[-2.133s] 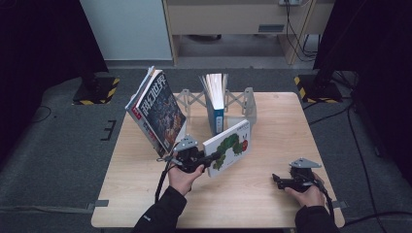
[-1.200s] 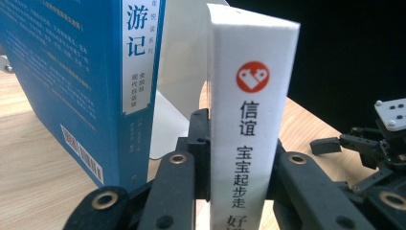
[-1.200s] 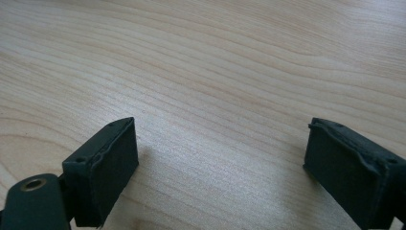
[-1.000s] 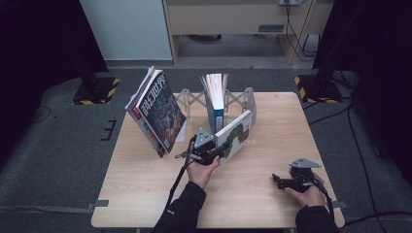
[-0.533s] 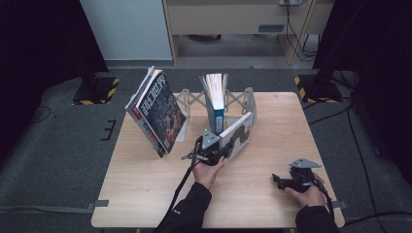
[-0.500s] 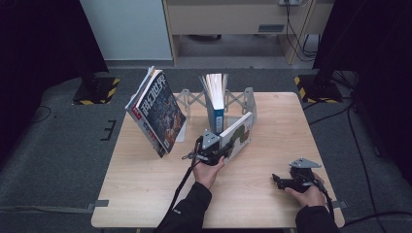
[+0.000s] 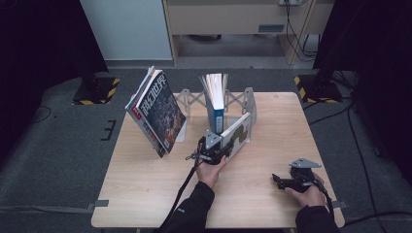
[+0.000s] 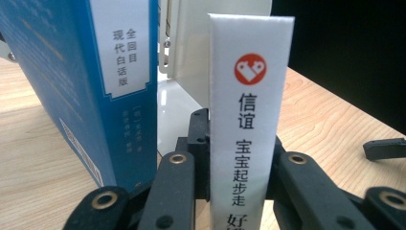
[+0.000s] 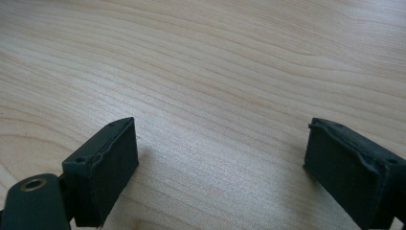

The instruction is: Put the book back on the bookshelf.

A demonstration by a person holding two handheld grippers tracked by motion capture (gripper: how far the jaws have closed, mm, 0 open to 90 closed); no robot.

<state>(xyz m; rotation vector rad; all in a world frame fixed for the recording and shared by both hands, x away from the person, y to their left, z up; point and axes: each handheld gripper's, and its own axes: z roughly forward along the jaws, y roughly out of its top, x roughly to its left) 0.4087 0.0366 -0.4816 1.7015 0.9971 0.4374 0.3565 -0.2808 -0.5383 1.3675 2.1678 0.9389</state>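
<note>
Pinching the white picture book (image 8: 250, 120) by its spine, the left tongs (image 7: 214, 148) hold it upright, jaws pressed against both covers. Just to the left of these tongs stands a blue book (image 8: 91, 81), close beside the white one, in the grey book rack (image 7: 248, 99). Farther left a magazine (image 7: 158, 111) leans. Well off to the right, the right tongs (image 9: 220, 167) rest low over the bare wooden table (image 9: 215, 72), jaws spread wide with nothing between them.
</note>
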